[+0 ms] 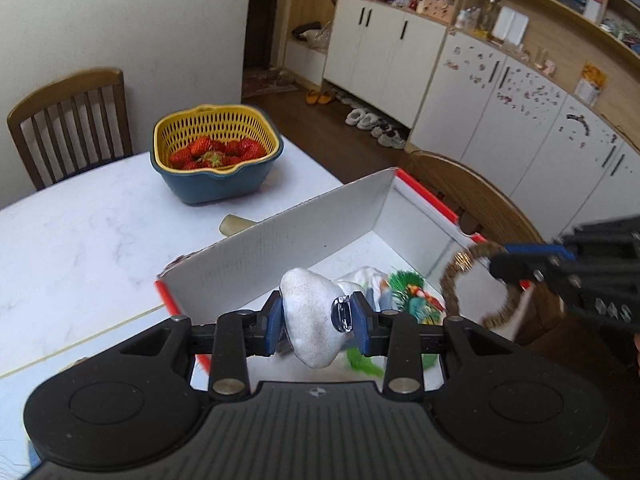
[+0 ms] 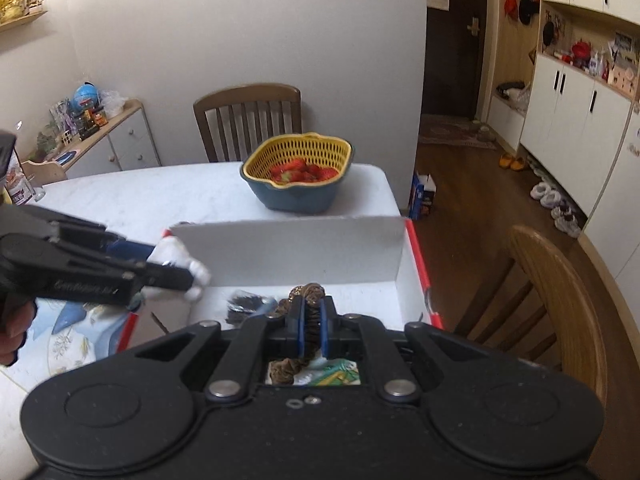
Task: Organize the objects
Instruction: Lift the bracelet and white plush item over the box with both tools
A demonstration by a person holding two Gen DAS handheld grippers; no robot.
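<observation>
My left gripper (image 1: 318, 322) is shut on a white plush toy (image 1: 310, 320), held over the near edge of an open white cardboard box (image 1: 280, 252) with red trim. The right gripper (image 2: 311, 326) is shut on a brown and gold ring-shaped scrunchie (image 2: 310, 294), also above the box. In the left wrist view the scrunchie (image 1: 460, 276) hangs as a loop from the right gripper (image 1: 500, 266) at the box's right side. In the right wrist view the left gripper (image 2: 188, 278) holds the white toy (image 2: 176, 256) at the box's left corner. Green and colourful items (image 1: 412, 296) lie inside the box.
A yellow strainer in a blue bowl (image 1: 216, 156) with strawberries stands on the white marble table (image 1: 80, 232) beyond the box. Wooden chairs stand at the far side (image 2: 248, 120) and the right (image 2: 560, 292). A dark fluffy item (image 2: 244, 306) lies in the box. White cabinets line the room.
</observation>
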